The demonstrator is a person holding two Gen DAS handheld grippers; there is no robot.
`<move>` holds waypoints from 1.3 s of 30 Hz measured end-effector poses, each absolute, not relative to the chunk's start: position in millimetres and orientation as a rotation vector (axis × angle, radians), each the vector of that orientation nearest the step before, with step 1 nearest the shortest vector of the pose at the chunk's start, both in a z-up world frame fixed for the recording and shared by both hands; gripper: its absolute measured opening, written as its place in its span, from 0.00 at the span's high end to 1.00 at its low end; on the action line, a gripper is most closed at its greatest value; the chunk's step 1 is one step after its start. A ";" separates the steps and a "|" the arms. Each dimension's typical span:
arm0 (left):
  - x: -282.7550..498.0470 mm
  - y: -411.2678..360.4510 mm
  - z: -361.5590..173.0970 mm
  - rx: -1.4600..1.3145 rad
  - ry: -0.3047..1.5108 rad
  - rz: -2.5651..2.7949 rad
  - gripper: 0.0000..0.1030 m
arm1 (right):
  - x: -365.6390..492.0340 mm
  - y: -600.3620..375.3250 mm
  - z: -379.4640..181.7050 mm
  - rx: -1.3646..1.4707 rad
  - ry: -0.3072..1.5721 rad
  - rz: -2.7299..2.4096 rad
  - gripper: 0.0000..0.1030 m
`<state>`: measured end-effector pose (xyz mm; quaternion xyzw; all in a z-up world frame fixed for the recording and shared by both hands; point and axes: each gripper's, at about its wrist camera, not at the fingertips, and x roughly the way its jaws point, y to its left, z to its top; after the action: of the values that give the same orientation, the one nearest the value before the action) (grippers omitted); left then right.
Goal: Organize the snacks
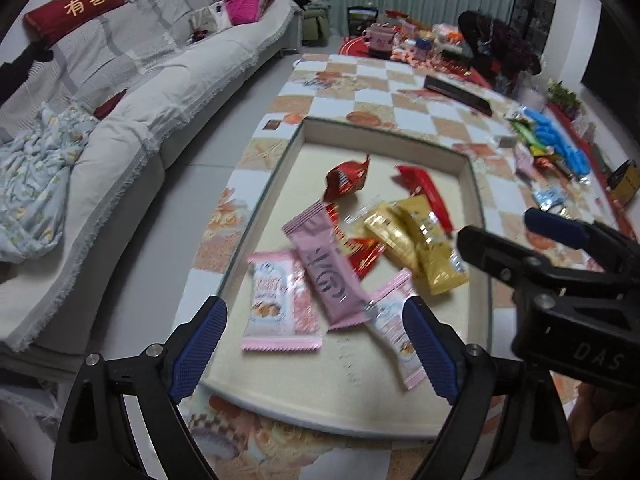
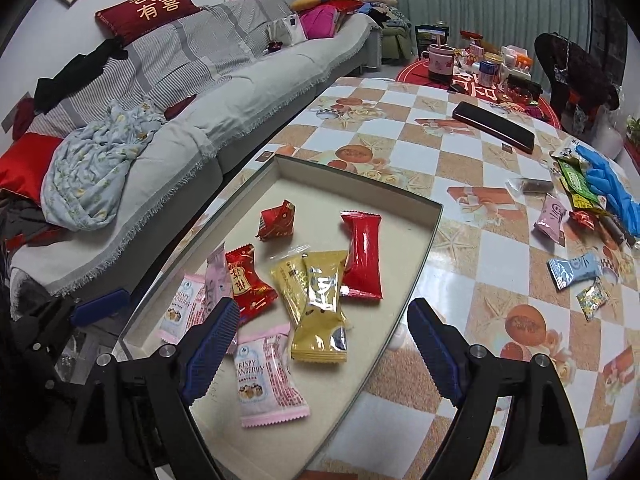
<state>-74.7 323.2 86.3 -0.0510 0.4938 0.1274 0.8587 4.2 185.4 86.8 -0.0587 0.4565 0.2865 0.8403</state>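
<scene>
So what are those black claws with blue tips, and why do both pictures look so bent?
They are hand-held grippers, one in each of a person's hands, each with a wide-angle camera looking along its fingers. One picture is from the left gripper, the other from the right gripper. Both are open and hold nothing. Below them a shallow tray on a checkered table holds pink, gold and red snack packets, such as the pink cranberry packet. More loose snacks lie to the right, outside the tray.

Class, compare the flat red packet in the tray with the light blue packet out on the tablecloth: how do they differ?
The flat red packet lies inside the tray; the light blue packet lies outside it, on the tablecloth. Red looks larger and plain, blue smaller with markings. Both are sealed snack wrappers with crimped ends.
</scene>
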 end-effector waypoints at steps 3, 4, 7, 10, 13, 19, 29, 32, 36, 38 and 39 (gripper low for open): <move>-88.8 320.8 90.9 -0.124 0.992 0.314 0.11 | -1.5 182.9 87.6 -0.136 0.961 0.601 0.15; -94.2 320.9 91.8 -0.140 0.987 0.314 0.11 | -3.5 181.9 88.0 -0.138 0.960 0.601 0.15; -105.8 324.0 92.8 -0.213 0.982 0.317 0.11 | -8.7 179.7 87.4 -0.146 0.963 0.600 0.15; -112.5 330.2 87.7 -0.301 1.001 0.294 0.11 | -12.8 178.7 84.5 -0.149 0.983 0.606 0.15; -118.0 330.9 83.7 -0.310 1.023 0.291 0.11 | -18.5 180.4 83.9 -0.181 0.983 0.605 0.15; -129.4 332.4 77.1 -0.314 1.037 0.321 0.11 | -27.2 182.4 79.7 -0.227 1.007 0.601 0.15; -147.0 326.5 62.2 -0.294 1.058 0.319 0.11 | -45.8 179.4 68.9 -0.304 1.035 0.608 0.15; -147.3 324.6 59.4 -0.289 1.070 0.314 0.11 | -48.6 177.2 68.2 -0.310 1.035 0.605 0.15; -146.6 321.2 58.6 -0.286 1.069 0.319 0.11 | -49.2 171.1 68.2 -0.312 1.032 0.602 0.15; -146.3 320.6 58.5 -0.294 1.069 0.313 0.11 | -47.8 166.9 67.3 -0.310 1.034 0.596 0.15; -146.4 320.2 58.6 -0.296 1.068 0.313 0.11 | -46.9 165.2 66.8 -0.307 1.036 0.594 0.15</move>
<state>-146.4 320.2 58.6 -0.1398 0.5051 0.1479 0.8387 -46.9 165.2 66.8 -0.1439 0.4860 0.2783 0.8159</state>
